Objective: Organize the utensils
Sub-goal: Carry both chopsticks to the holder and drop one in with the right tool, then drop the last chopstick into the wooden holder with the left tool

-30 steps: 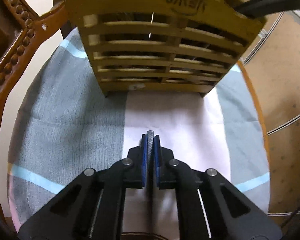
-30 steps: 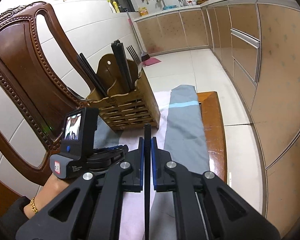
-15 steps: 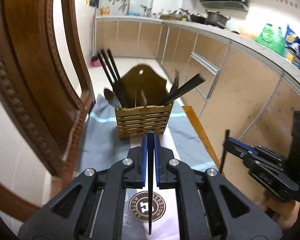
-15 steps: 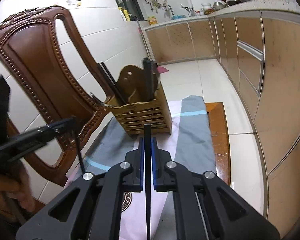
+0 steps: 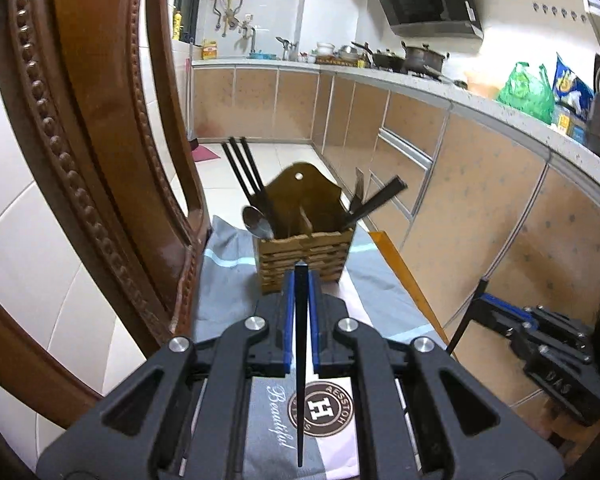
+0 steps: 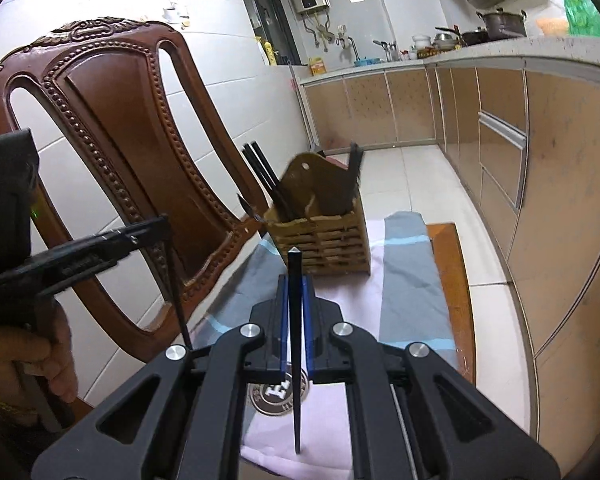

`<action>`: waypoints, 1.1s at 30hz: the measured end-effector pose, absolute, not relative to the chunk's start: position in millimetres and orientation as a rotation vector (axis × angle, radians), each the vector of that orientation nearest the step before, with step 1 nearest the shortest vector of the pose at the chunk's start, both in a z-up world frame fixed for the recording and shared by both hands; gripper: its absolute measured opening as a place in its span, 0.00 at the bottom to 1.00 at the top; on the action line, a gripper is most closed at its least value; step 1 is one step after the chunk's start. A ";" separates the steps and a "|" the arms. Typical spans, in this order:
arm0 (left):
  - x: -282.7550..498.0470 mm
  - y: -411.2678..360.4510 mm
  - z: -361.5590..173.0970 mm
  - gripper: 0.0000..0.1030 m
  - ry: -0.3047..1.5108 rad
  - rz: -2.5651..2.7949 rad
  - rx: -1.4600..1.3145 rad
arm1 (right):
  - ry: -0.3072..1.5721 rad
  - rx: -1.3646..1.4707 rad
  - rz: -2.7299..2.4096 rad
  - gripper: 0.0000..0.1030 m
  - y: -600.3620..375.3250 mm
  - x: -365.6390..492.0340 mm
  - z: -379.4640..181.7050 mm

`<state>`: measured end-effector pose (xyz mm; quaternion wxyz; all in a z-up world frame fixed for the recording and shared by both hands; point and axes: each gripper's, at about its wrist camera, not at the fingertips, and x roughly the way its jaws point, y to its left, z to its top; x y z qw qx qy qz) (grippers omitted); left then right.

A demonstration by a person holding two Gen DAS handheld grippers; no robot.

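Both pairs of fingers are clamped on a black chopstick each: the left gripper (image 5: 301,316) grips the left chopstick (image 5: 300,364) and the right gripper (image 6: 295,316) grips the right chopstick (image 6: 295,344), each stick standing roughly upright between blue pads. Beneath them lies a grey, white and blue-striped cloth (image 5: 220,280) spread over a wooden seat, whose edge (image 6: 452,272) shows at the right, with a carved chair back (image 6: 112,120) on the left. Around is a kitchen with a tiled floor and a counter (image 5: 440,84) bearing pots. Ahead of both grippers, well apart, stands the wooden utensil holder (image 5: 304,256), holding black chopsticks (image 5: 246,180) and a spoon (image 5: 256,222).
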<state>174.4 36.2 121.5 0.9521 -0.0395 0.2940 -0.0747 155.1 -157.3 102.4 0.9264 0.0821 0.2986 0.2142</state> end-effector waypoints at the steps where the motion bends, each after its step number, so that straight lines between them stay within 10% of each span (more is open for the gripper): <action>1: 174.9 41.4 123.2 0.06 0.593 -0.151 -0.096 | 0.606 0.166 0.439 0.07 -154.1 156.6 107.4; 15: 167.0 79.0 144.1 0.06 0.505 -0.148 -0.186 | 0.322 0.087 0.272 0.07 -105.8 266.9 247.5; 27: 174.8 79.6 133.5 0.06 0.526 -0.127 -0.191 | 0.453 0.230 0.171 0.10 -118.7 345.8 135.5; 33: 177.3 82.9 132.0 0.06 0.522 -0.106 -0.220 | 0.445 0.302 0.261 0.83 -156.9 257.4 104.1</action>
